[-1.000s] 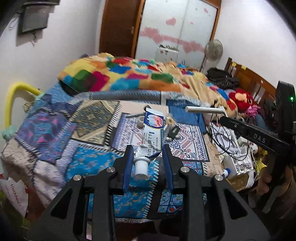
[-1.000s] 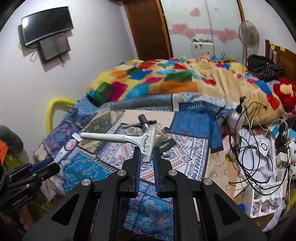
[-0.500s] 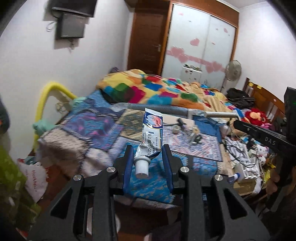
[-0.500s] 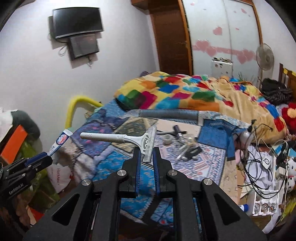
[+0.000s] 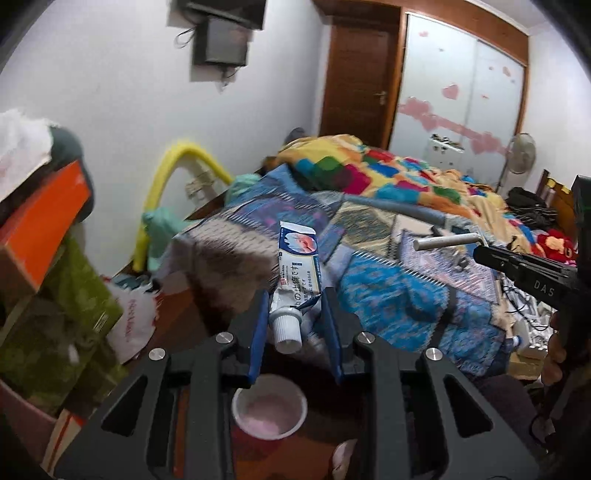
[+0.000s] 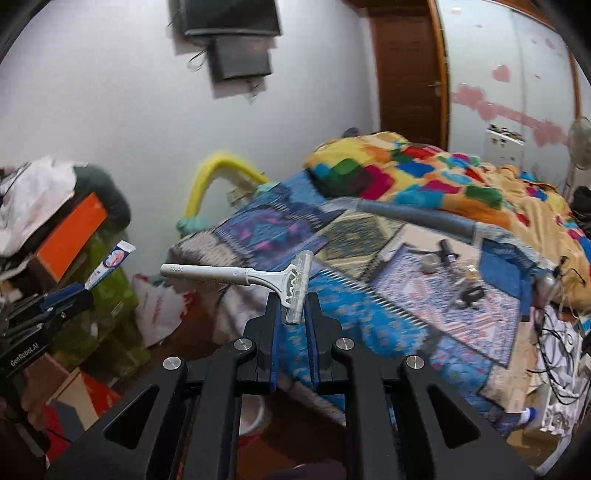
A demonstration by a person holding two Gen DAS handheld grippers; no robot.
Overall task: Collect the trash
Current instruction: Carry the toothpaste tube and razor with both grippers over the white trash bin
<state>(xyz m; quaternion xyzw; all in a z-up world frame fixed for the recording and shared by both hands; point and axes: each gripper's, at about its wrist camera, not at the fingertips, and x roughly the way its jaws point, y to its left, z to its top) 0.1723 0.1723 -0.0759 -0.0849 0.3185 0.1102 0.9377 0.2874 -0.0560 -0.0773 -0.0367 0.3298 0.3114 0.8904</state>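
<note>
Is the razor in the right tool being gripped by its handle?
No. The right tool pinches the razor by its head, and the white handle sticks out free to the left.

- A lived-in bedroom in a home.
- A bed (image 5: 369,266) fills the middle and right of the frame, spread with a patterned blue cover and a bright patchwork quilt (image 5: 388,177).
- A brown wooden door (image 5: 354,81) and a white sliding wardrobe (image 5: 461,96) with pink heart stickers stand at the upper right.
- A dark screen (image 6: 225,18) hangs on the white wall, top centre.
- A standing fan (image 5: 521,153) and a red plush toy (image 5: 557,245) sit at the right edge.
- Stacked boxes (image 5: 48,236) and bags crowd the left side.
</note>
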